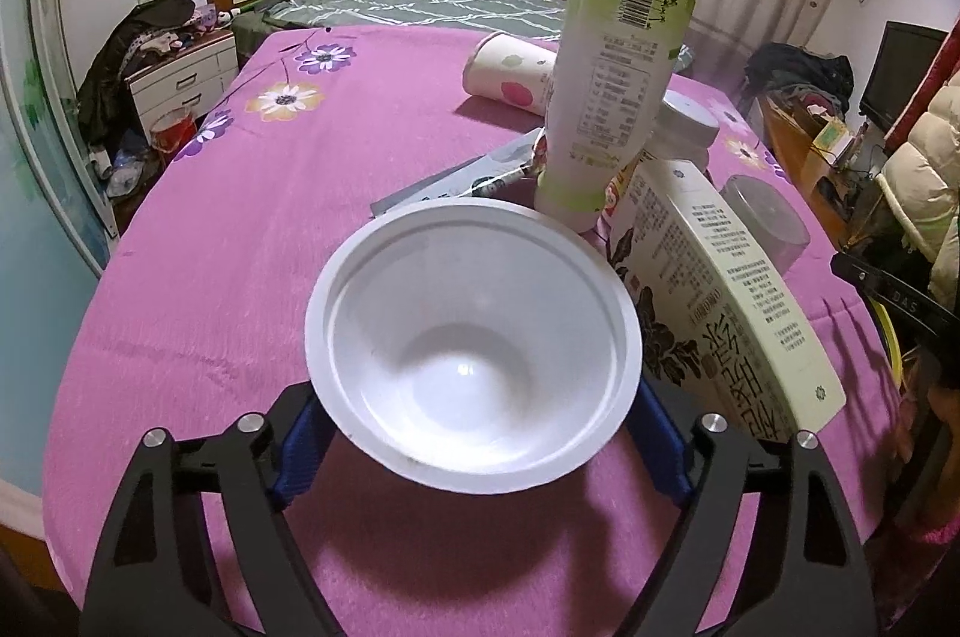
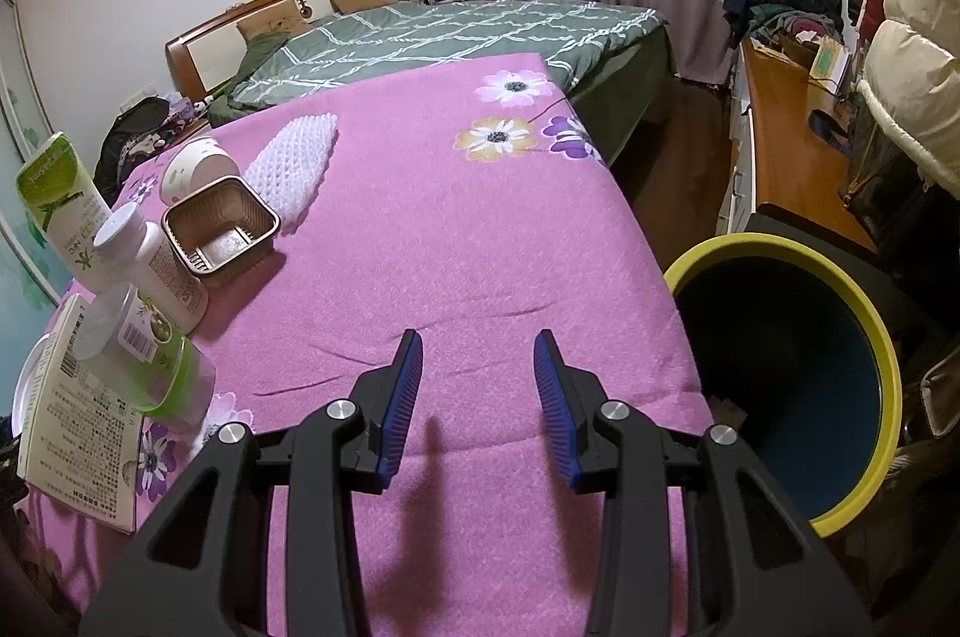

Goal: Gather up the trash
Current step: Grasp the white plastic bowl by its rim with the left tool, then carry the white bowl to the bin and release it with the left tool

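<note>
The left gripper (image 1: 474, 442) is clamped on a white plastic bowl (image 1: 474, 343), its blue pads (image 1: 300, 448) pressing the bowl's sides below the rim so it rides mouth-up, likely for carrying to the bin. The bowl sits over the table's near edge, beside a leaning carton (image 1: 714, 301) and a green-and-white bottle (image 1: 612, 78). The right gripper (image 2: 478, 400) hovers with jaws apart and empty above the pink tablecloth (image 2: 450, 229), near the table's right edge where the yellow-rimmed trash bin (image 2: 864, 313) waits.
</note>
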